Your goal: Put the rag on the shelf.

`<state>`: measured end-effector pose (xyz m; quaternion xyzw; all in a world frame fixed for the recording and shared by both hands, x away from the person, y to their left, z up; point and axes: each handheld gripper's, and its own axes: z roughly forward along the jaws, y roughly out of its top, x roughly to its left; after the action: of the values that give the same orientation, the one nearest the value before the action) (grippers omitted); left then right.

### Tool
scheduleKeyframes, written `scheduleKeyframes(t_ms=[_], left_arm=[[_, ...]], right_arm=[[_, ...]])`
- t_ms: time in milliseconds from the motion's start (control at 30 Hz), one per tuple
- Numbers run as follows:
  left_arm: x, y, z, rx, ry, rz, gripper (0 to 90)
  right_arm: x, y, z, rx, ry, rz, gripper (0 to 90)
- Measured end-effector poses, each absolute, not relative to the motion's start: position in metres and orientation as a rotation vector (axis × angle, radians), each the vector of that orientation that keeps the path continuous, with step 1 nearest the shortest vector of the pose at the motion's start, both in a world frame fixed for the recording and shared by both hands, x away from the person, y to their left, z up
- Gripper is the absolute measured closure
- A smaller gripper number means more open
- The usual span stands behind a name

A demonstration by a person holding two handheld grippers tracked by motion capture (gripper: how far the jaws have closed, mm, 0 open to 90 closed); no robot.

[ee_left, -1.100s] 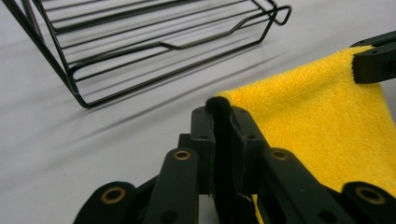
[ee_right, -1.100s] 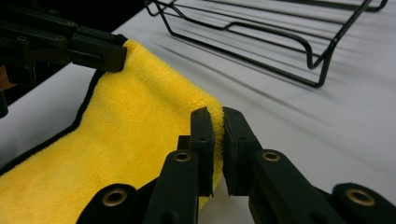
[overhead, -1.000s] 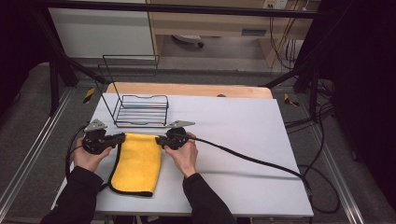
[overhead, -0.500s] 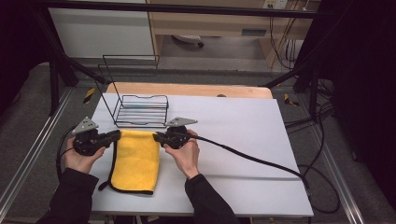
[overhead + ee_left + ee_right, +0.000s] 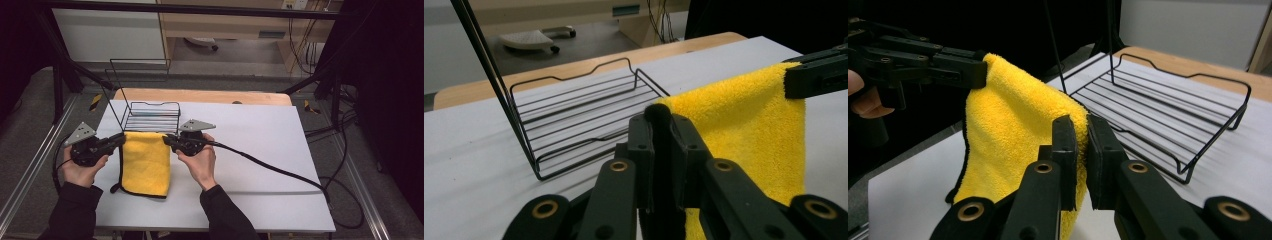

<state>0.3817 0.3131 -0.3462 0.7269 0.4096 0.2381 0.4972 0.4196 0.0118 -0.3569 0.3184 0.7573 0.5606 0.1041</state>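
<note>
I have the cloth (image 5: pixel 145 162) pinched at its two far corners, one in each gripper, and it hangs between them with its lower part draped on the table (image 5: pixel 260 150), just in front of the wire rack (image 5: pixel 150 116). The left gripper (image 5: pixel 120 139) is clamped on the left corner, its jaws nearly together with a dark hem bunched between them; the right gripper (image 5: pixel 167 139) grips the right corner the same way, with only a thin fold of pile between its pads. This is a soft, light microfibre towel, I judge: it sags along the top edge and folds under itself at the bottom, so it has no stiffness to lean on. It should not slip much, since the plush pile gives the pads good bite, but a shallow pinch could pull off the hem. The corners are the right place to hold; keeping them apart keeps the cloth spread.
</note>
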Motion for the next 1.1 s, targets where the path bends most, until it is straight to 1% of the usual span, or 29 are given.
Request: scheduleKeyframes(t_ms=[633,1100], left_arm=[[0.374,0.313,-0.318,1.614,0.95,0.633,80.6],[0.371,0.316,-0.296,1.515,0.908,0.697,80.6]], right_arm=[[0.413,0.01,-0.316,0.805,2.115,1.713,84.1],[0.412,0.013,-0.288,0.749,2.024,1.764,84.2]])
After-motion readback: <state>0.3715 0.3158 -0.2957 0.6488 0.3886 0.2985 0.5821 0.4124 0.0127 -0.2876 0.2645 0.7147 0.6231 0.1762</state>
